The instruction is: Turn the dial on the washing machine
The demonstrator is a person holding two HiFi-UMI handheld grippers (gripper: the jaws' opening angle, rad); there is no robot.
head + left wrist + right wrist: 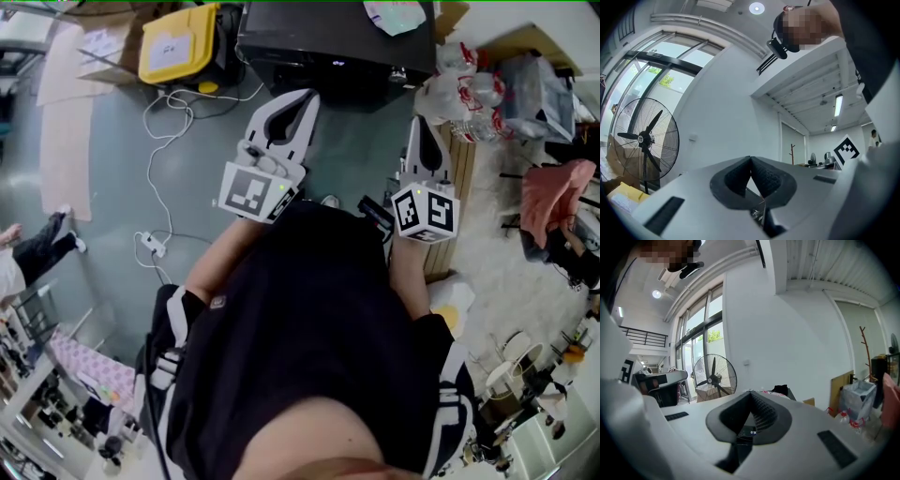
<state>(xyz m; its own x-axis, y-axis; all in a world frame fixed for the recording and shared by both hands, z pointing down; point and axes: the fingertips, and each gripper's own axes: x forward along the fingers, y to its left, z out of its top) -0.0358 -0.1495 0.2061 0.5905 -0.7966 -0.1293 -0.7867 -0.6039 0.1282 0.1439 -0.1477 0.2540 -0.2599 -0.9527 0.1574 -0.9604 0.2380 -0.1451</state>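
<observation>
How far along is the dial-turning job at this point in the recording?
Done: nothing that shows. In hand: nothing. The left gripper and the right gripper are both shut with nothing between the jaws, held by the person's chest and pointing out into the room. Left: everything. Approach the dark machine ahead, probably the washer, find its dial, which no view shows, and turn it.

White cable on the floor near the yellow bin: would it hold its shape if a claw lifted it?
Probably not: the white cable lies in loose loops, so it likely sags. It looks thin, so probably light. The power strip at its end might drag.
</observation>
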